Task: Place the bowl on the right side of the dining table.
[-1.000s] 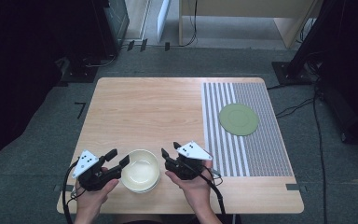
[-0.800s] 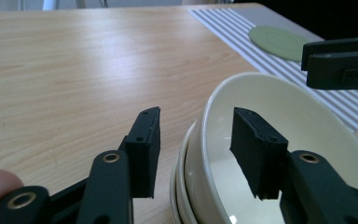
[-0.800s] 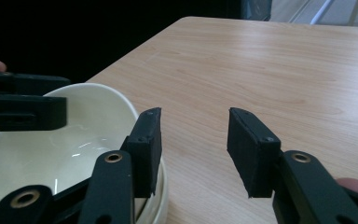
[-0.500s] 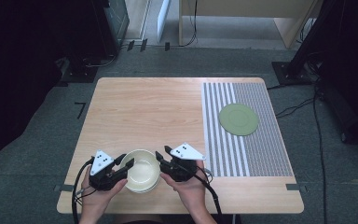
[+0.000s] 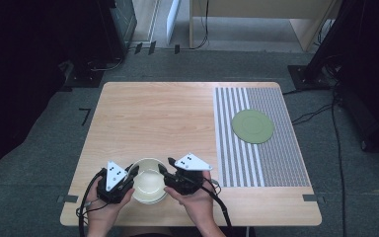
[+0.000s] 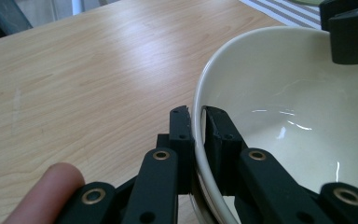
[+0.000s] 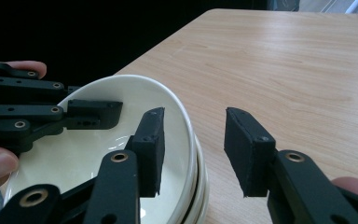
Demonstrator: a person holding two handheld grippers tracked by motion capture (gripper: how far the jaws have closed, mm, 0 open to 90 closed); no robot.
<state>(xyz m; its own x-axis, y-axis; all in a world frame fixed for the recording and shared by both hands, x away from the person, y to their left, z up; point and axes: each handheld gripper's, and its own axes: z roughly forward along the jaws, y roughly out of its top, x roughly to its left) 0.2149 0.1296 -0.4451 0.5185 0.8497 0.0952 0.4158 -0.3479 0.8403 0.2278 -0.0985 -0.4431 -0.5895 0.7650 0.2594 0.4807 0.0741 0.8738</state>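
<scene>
High view: a wooden table (image 5: 168, 118) carries no readable writing or labels. A person's two hands come in from the bottom edge, each holding a black two-jaw gripper with a grey three-cornered plate on top. Between them, near the front edge of the table, sits a cream bowl (image 5: 148, 180), empty inside (the right gripper view shows a second rim just beneath it, so it appears to rest in another bowl of the same kind).

The left gripper (image 5: 131, 173) points toward the bowl from its left. In the left gripper view its jaws have just been closing and now pinch the bowl's rim (image 6: 198, 126), one pad outside the wall and one inside. A fingertip shows at the lower left of that view.

The right gripper (image 5: 164, 170) reaches in from the bowl's right side. In the right gripper view its jaws straddle the rim with a clear gap, one pad inside the bowl (image 7: 121, 154), the other outside over bare wood, not pressing.

On the table's right side lies a grey-and-white striped mat (image 5: 261, 168) with a flat green plate (image 5: 252, 126) on it, well apart from the bowl
</scene>
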